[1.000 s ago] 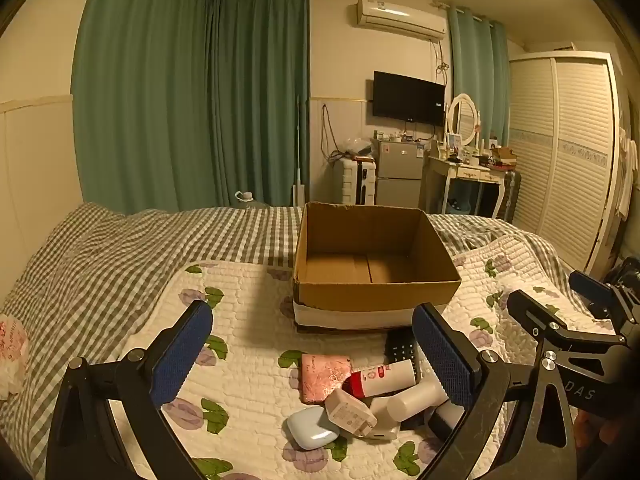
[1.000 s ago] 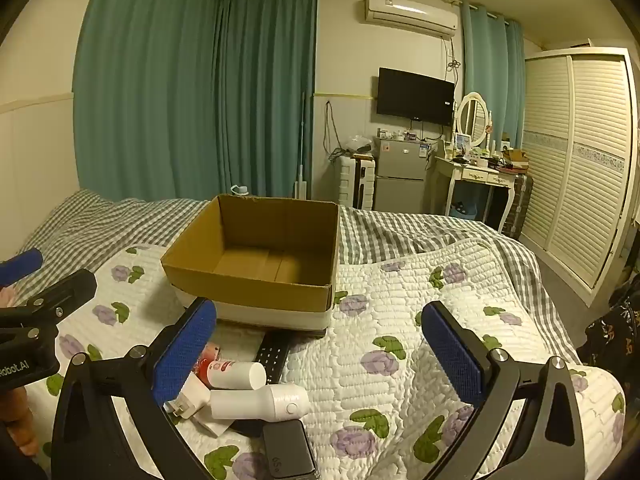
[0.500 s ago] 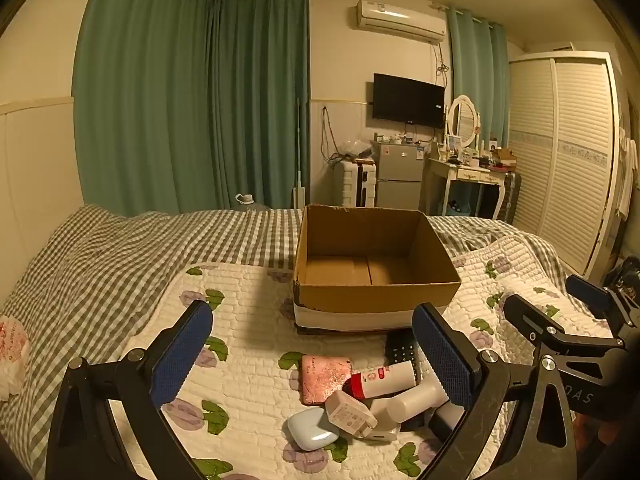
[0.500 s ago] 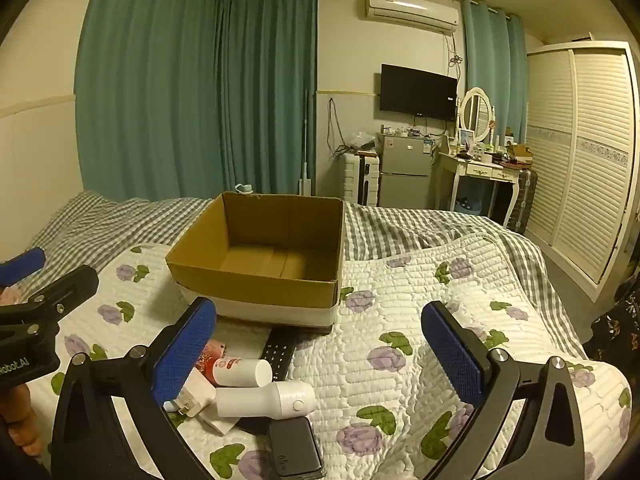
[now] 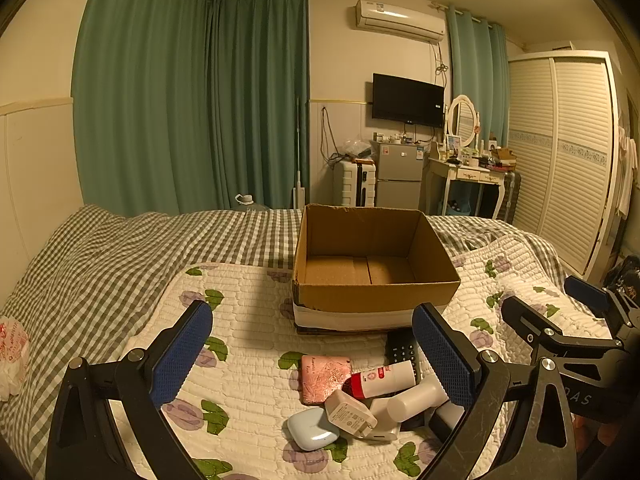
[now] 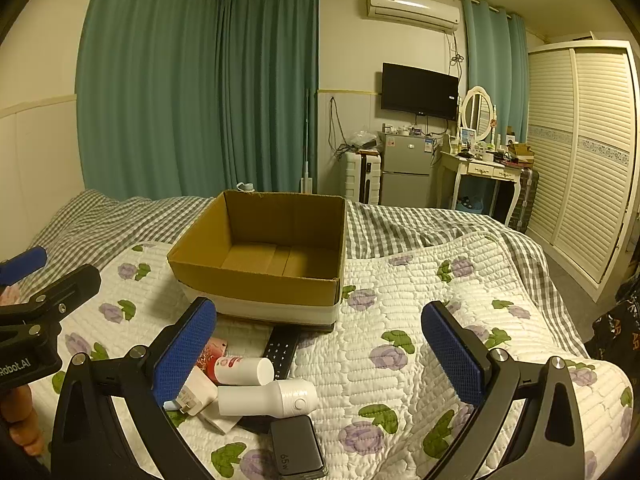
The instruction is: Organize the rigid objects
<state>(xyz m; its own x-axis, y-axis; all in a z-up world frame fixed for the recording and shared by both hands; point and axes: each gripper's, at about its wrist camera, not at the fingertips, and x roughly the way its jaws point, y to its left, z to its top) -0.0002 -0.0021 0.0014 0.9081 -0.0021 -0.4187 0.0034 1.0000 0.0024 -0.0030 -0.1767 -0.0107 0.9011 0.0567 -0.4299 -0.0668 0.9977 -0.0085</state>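
Hovering wide open and empty — left claw, right claw, clutter at box front edge.

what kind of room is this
A lived-in bedroom, most likely in a home. The work surface is a bed with a gingham cover and a floral quilt; a louvred wardrobe and a dressing table with an oval mirror stand behind.

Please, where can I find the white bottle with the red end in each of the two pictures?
Left wrist view: the white bottle with the red end lies low, right of centre, beside the pink packet.
Right wrist view: it lies lower left, behind the left finger.
Shared landmark: the cardboard box just behind it.
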